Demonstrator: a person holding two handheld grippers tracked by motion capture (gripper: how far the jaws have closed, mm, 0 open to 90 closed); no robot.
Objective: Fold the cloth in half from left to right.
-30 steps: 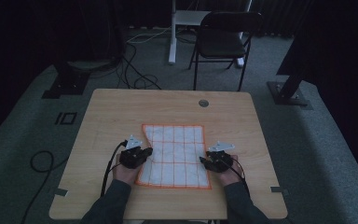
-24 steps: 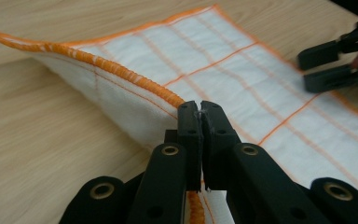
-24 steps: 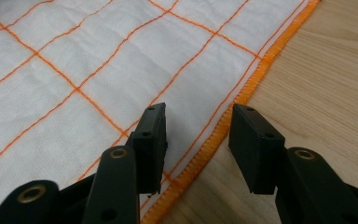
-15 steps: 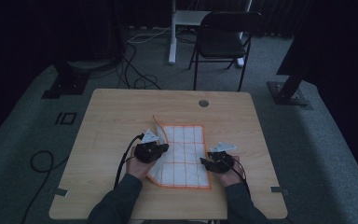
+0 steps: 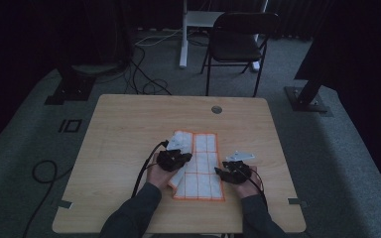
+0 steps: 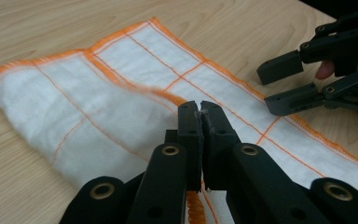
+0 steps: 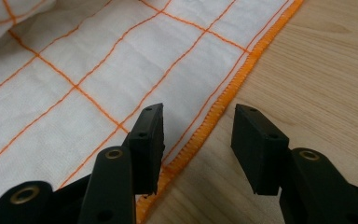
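The cloth (image 5: 198,166) is thin and soft. I judge it light and limp, so it will bend and sag wherever it is lifted, and it will not slide much on the wood. The stitched orange border seems the best place to take hold, because it is a little thicker than the middle.

It is white, with thin orange lines that make a grid of squares, and an orange hem all around. It lies on the wooden surface (image 5: 124,129), on the side near the person, between the two hands. Its left part is folded over toward the middle, so this part lies double.

The left hand-held gripper (image 6: 199,108) has its jaws pressed together on a fold of the cloth, close to the orange hem, and lifts it a little. The right hand-held gripper (image 7: 198,135) has its jaws apart and empty; they stand over the right border of the cloth, one jaw above the fabric and one above the bare wood.
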